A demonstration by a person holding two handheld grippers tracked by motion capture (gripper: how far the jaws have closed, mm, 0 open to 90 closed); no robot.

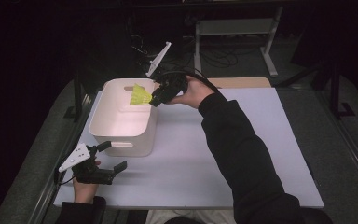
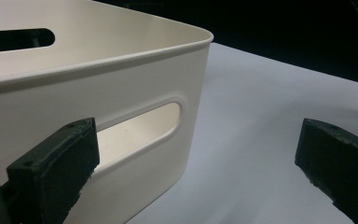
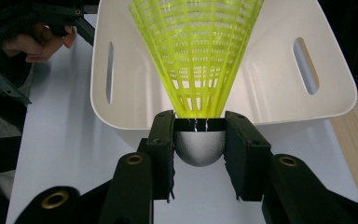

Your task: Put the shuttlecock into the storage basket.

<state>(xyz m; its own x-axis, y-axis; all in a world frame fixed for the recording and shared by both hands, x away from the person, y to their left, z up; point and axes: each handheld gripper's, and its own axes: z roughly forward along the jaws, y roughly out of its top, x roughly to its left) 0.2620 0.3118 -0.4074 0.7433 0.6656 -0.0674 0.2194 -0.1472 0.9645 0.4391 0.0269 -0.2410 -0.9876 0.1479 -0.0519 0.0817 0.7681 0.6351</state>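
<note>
A yellow plastic shuttlecock [image 1: 140,95] with a silver-grey rounded head [image 3: 199,147] is clamped at the head by my right gripper [image 3: 199,140], its skirt [image 3: 198,51] pointing into the white bin. The right gripper [image 1: 161,95] hovers over the right rim of the white plastic bin [image 1: 142,137], which has slotted handles. My left gripper [image 1: 112,156] rests low at the front left, just before the bin's near wall, jaws wide apart with nothing between them. In the left gripper view the bin's near wall and handle slot [image 2: 140,123] lie close behind the left jaw.
The white board [image 1: 261,140] that covers the table stretches to the right of the bin. A wooden strip [image 1: 242,82] lies at its far edge. A desk frame and cables [image 1: 233,42] stand in the dark beyond. The person's right sleeve [image 1: 242,154] crosses the middle.
</note>
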